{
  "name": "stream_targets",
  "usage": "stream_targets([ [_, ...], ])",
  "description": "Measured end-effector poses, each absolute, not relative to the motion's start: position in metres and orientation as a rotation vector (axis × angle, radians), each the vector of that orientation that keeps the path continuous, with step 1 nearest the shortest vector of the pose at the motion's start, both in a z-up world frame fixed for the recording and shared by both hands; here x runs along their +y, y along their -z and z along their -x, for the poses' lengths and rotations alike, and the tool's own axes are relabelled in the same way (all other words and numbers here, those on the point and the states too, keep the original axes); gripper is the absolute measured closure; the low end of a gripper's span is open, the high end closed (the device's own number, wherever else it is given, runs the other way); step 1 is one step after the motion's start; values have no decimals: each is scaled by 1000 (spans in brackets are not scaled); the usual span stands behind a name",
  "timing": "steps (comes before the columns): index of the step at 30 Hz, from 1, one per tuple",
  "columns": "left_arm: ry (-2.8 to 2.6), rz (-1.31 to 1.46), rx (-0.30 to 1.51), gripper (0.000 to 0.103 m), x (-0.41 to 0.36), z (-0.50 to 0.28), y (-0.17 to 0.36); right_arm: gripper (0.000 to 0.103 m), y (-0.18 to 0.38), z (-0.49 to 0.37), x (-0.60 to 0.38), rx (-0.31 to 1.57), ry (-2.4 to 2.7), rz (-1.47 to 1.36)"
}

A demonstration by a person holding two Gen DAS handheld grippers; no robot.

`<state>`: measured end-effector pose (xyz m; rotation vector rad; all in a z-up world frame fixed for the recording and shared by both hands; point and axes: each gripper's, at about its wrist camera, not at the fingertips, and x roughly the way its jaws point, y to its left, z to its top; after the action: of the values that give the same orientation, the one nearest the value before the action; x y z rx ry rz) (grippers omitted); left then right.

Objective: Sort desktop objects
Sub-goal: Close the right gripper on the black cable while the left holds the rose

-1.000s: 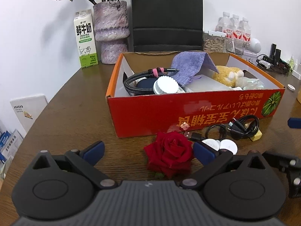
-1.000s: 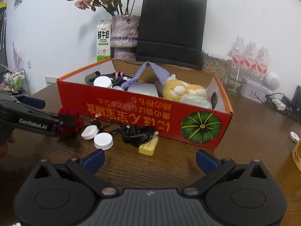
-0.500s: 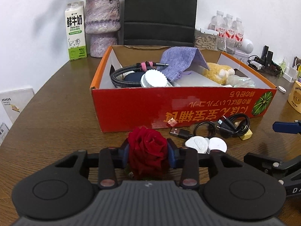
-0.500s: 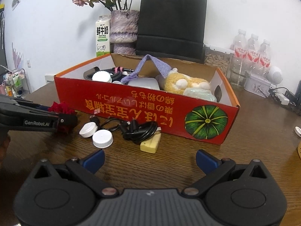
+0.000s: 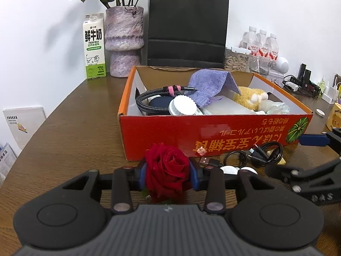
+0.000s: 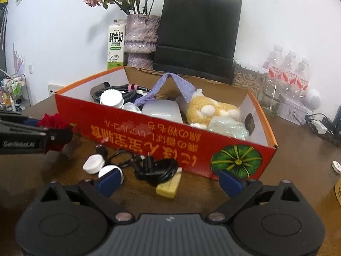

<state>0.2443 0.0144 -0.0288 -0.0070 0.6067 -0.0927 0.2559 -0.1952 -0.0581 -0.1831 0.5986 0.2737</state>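
My left gripper (image 5: pixel 168 173) is shut on a red rose (image 5: pixel 167 168) and holds it just above the table, in front of the red cardboard box (image 5: pixel 213 134). The rose also shows at the left of the right wrist view (image 6: pixel 53 123). The box (image 6: pixel 149 132) holds a cable, a white lid, a purple cloth, a yellow plush toy and other items. My right gripper (image 6: pixel 169 181) is open and empty, hovering over a black cable (image 6: pixel 157 168), two white caps (image 6: pixel 93 164) and a yellow eraser (image 6: pixel 168 186) on the table.
A milk carton (image 5: pixel 94 47), a purple vase with dried flowers (image 5: pixel 124 40) and a black paper bag (image 5: pixel 187 25) stand behind the box. Water bottles (image 6: pixel 287 70) and chargers are at the back right. A yellow mug (image 5: pixel 335 117) is at the right edge.
My left gripper closed on the rose and has lifted it slightly. My right gripper moved forward and lower toward the cable and caps.
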Motion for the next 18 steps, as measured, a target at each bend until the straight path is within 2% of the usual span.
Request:
stream_targets([
  [2,94,11,608,64,15,-244,29,15,59,-261,-193,609,-285,179],
  [4,96,14,611,64,16,-244,30,23,60,-264,-191,612,-293,181],
  [8,101,16,611,64,16,-243,30,29,62,-268,-186,614,-312,193],
  [13,103,14,618,64,15,-244,31,49,67,-273,-181,632,-338,206],
  [18,102,11,621,64,15,-244,33,51,69,-272,-182,620,-346,204],
])
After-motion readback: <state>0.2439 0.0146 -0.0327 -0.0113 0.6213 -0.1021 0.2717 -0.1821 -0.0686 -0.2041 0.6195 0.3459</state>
